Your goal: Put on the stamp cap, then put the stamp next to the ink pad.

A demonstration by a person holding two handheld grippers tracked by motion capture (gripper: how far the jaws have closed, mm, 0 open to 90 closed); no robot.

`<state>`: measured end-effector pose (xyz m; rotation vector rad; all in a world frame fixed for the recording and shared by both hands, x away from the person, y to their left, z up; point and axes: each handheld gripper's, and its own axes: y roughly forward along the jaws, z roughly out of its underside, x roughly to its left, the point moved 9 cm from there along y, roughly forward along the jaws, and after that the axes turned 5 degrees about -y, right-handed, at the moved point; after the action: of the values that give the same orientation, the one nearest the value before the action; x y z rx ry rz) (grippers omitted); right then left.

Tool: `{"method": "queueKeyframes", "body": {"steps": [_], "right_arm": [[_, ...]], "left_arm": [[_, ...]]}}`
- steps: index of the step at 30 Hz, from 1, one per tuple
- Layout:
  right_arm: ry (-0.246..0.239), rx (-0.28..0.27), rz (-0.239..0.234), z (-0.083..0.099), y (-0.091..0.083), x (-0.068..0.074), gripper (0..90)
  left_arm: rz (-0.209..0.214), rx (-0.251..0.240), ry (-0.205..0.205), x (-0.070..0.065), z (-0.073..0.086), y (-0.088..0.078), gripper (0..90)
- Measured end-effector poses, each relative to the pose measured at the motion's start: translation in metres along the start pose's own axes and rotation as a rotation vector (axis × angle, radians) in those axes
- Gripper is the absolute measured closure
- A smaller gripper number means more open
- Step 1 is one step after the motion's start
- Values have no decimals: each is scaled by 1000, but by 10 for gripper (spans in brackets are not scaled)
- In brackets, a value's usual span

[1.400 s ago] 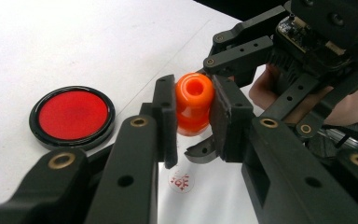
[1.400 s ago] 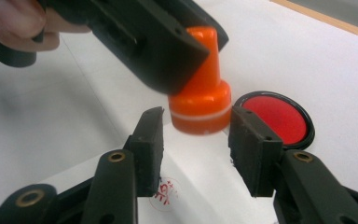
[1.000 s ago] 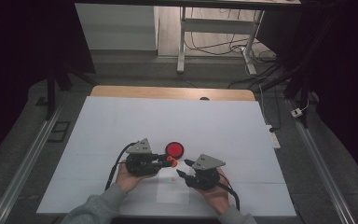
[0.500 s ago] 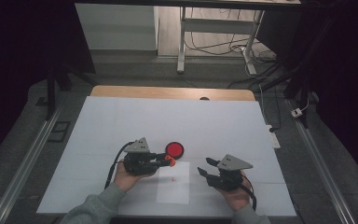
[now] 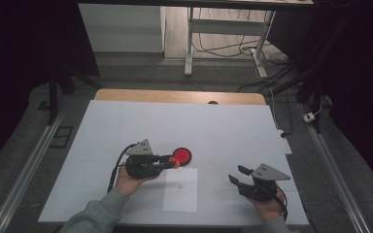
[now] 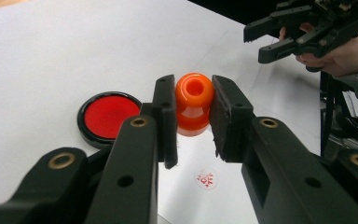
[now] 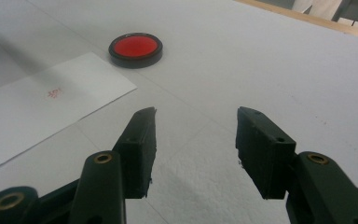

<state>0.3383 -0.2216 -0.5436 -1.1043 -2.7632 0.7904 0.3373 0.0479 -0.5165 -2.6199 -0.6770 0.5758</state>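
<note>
Fingers of the left gripper (image 6: 193, 116) are pinching an orange stamp (image 6: 194, 103) between their pads, holding it just above the white table (image 5: 223, 121), beside the red ink pad (image 5: 181, 156) and near the sheet of paper (image 5: 180, 189) bearing a small red mark (image 5: 180, 185). Well apart on the person's right, the right gripper (image 5: 237, 175) is hovering over the table, its jaws having just been opening with nothing between them.
</note>
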Motion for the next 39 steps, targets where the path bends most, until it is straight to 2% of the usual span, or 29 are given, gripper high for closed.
{"method": "queueKeyframes", "body": {"steps": [8,20,31,39], "right_arm": [[0,2,-7,1,2,0,470],[8,2,-14,3,2,-3,468],[15,8,-2,5,2,-5,468],[14,14,-8,6,4,-3,466]], "left_arm": [[-23,-16,-19,9,-5,-5,723],[-64,-12,-32,25,-10,-4,722],[-159,5,-32,50,-12,-3,722],[-187,25,-47,64,-12,2,722]]}}
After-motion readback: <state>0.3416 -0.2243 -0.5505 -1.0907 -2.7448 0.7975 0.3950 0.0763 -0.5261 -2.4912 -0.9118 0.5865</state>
